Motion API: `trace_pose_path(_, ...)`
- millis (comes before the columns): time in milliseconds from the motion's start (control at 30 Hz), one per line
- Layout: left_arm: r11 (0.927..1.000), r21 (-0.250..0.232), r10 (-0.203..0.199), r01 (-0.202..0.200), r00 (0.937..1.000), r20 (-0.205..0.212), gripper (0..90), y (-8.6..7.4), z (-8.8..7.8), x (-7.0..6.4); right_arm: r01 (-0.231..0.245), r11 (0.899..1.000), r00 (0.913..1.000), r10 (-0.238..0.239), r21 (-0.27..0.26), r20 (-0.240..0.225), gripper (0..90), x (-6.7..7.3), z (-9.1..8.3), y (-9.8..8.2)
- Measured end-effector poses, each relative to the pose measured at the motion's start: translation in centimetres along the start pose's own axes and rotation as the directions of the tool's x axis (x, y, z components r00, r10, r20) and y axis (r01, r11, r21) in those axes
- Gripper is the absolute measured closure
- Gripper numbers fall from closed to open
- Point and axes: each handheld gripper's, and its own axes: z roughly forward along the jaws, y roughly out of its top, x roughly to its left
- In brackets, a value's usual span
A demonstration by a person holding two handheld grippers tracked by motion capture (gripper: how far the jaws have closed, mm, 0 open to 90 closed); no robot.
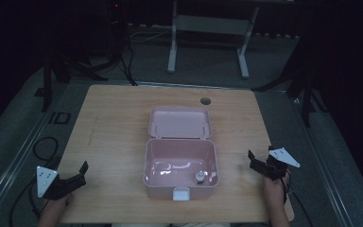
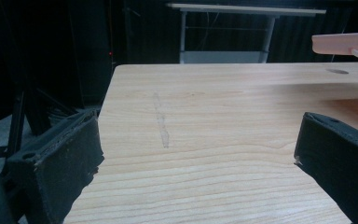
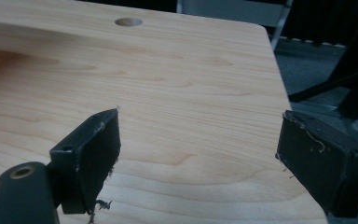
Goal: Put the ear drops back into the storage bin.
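A pink plastic box (image 1: 179,163) stands open on the middle of the wooden table (image 1: 113,127), a little toward the near edge, its lid (image 1: 180,122) thrown back flat toward the far edge. Its white latch (image 1: 181,194) faces the near edge. Inside, in the near right corner of the box, stands a small grey bottle-like thing (image 1: 200,176); what it is exactly cannot be told. The rest of the box floor is bare and glossy.

The left gripper (image 1: 78,175) rests at the near left corner of the table, well apart from the box, its jaws spread with nothing between them; in the left gripper view they frame bare wood, with an edge of the pink lid (image 2: 345,43) at the upper right. The right gripper (image 1: 260,163) sits near the right edge, also well apart from the box, jaws likewise spread and empty over bare wood. A round cable hole (image 1: 205,100) lies near the far edge, beyond the lid.
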Motion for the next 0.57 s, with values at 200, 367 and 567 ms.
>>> trace_pose_path(200, 1.0, 0.0, 0.0, 0.0, 1.0, 0.0, 1.0, 0.0, -0.01, 0.01, -0.026, 0.999, 0.9996, 0.026, 0.023, -0.008, 12.7, -0.27, 0.3, -0.15)
trace_pose_path(367, 1.0, 0.0, -0.002, 0.002, 1.0, 0.001, 1.0, 0.0, 0.0, 0.02, -0.045, 0.999, 0.9989, 0.045, 0.014, -0.011, 12.7, -0.34, 0.26, -0.16)
trace_pose_path(567, 1.0, 0.0, -0.002, 0.002, 1.0, 0.001, 1.0, 0.0, 0.0, 0.02, -0.061, 0.998, 0.9981, 0.061, 0.012, -0.012, 12.6, -0.49, 0.21, -0.14)
